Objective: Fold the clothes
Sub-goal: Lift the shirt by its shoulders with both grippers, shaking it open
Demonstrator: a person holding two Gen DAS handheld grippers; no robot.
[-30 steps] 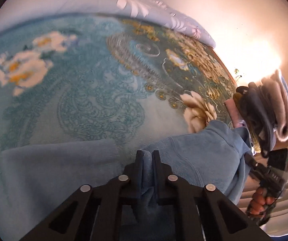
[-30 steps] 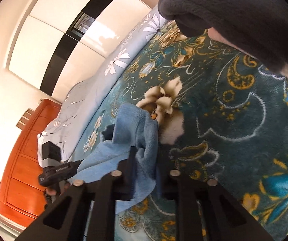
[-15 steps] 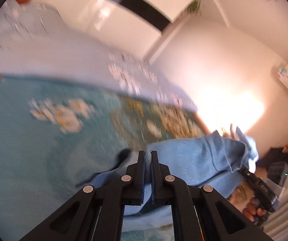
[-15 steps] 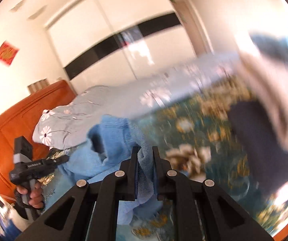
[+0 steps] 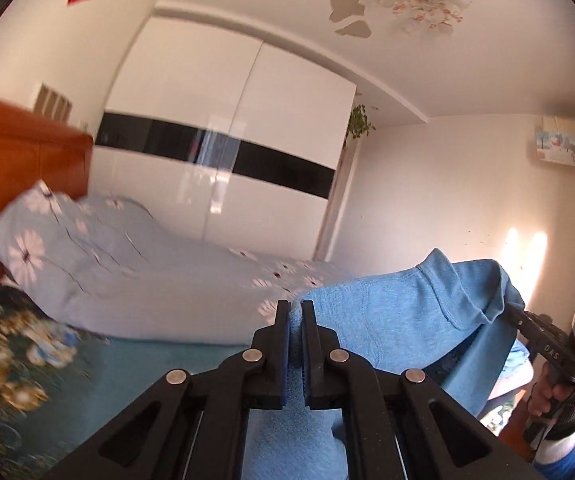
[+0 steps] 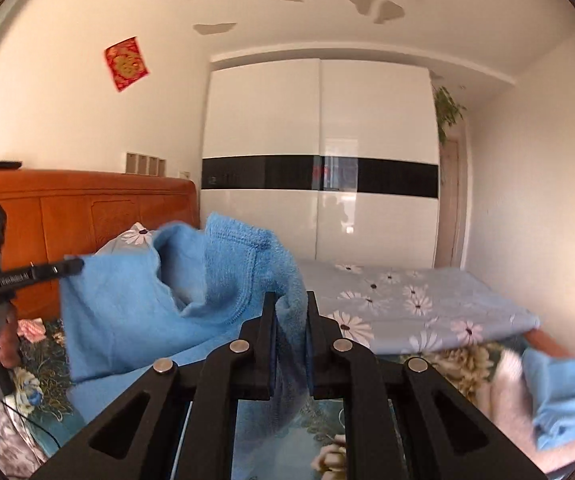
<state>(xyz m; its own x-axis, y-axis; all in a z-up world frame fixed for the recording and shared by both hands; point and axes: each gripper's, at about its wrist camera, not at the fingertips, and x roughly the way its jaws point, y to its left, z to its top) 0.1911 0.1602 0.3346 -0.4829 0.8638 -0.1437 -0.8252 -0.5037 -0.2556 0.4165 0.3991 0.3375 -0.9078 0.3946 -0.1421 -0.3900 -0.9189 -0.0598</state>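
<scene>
Left wrist view: one light blue fleece garment (image 5: 387, 320) is hanging in the air, and the left gripper (image 5: 295, 312) is pinching a fold of it, its jaws standing narrow with only cloth between them. The garment is stretching away right of the jaws toward the right gripper (image 5: 527, 324), held in one hand (image 5: 543, 396). Beyond the jaws one pale floral quilt (image 5: 127, 280) is lying on the bed.

Right wrist view: the right gripper (image 6: 290, 304) is clamping another fold of the same blue garment (image 6: 147, 312), jaws narrow on cloth. Left of the jaws the garment is spanning to the left gripper (image 6: 75, 266). Behind are standing one orange wooden headboard (image 6: 87, 220) and one white wardrobe with a black band (image 6: 319, 160).
</scene>
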